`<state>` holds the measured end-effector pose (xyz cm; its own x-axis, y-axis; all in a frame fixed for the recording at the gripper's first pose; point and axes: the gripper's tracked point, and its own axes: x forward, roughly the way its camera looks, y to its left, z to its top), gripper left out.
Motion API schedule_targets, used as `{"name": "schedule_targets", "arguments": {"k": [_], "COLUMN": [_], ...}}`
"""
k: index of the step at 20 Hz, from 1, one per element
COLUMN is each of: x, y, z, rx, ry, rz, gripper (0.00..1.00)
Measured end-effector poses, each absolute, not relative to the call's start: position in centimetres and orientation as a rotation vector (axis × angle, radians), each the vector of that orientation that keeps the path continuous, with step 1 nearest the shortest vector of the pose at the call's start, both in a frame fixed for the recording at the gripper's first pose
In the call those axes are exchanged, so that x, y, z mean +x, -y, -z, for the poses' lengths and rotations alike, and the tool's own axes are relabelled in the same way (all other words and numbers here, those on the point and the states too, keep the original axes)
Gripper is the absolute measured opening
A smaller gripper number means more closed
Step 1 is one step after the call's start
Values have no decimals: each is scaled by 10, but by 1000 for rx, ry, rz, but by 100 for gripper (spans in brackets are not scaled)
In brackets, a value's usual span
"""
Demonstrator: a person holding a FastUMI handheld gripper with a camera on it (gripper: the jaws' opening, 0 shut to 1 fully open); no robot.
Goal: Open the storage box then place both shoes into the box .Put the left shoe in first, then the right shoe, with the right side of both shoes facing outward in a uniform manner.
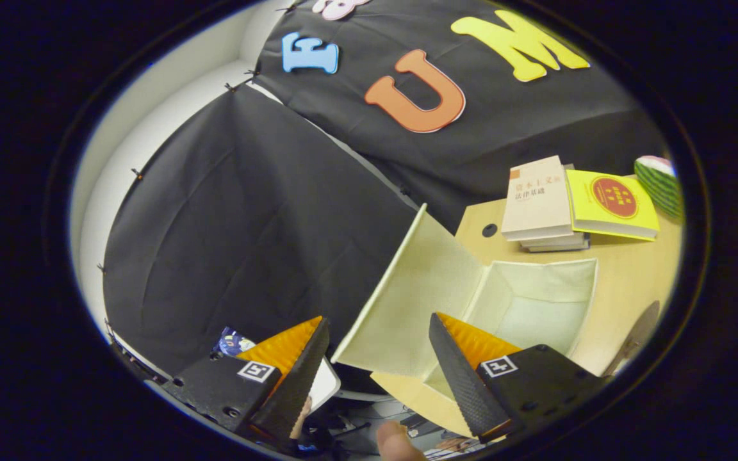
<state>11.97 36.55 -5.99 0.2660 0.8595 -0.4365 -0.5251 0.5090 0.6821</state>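
Two fingers of the claw [378,342] stood wide apart with nothing between them, their inner faces ribbed and their outer edges finely textured. Just ahead of them, and partly hidden behind the right finger, sat the storage box [535,301], a pale cream fabric cube with soft, slightly slumped walls and an open top; its lid [417,294] was swung up and back as a flat square flap on the side nearer the left finger. The box's near lower corner was cut off by the right finger, and its inside looked bare as far as could be seen. It rested on a light wooden bench [628,282] with a small round hole near its far corner. Beyond the box lay a stack of books [539,202] with a cream cover on top, a yellow book [609,205] touching its side, and a green striped, watermelon-like object [660,182], only partly in view. Below the fingers a fingertip [398,445] showed amid hard-to-read clutter, and a curved brown shape [638,333] at the bench's edge could not be identified.
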Motion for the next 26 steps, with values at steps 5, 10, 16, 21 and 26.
{"name": "schedule_targets", "arguments": {"k": [5, 10, 16, 21, 26], "x": [129, 137, 143, 155, 149], "y": [-314, -260, -185, -97, -52], "z": [66, 83, 143, 210, 258], "rx": [414, 388, 287, 23, -134], "ry": [-867, -881, -981, -1044, -1128], "rz": [-906, -833, -678, -424, -328], "gripper": [100, 100, 100, 100, 100]}}
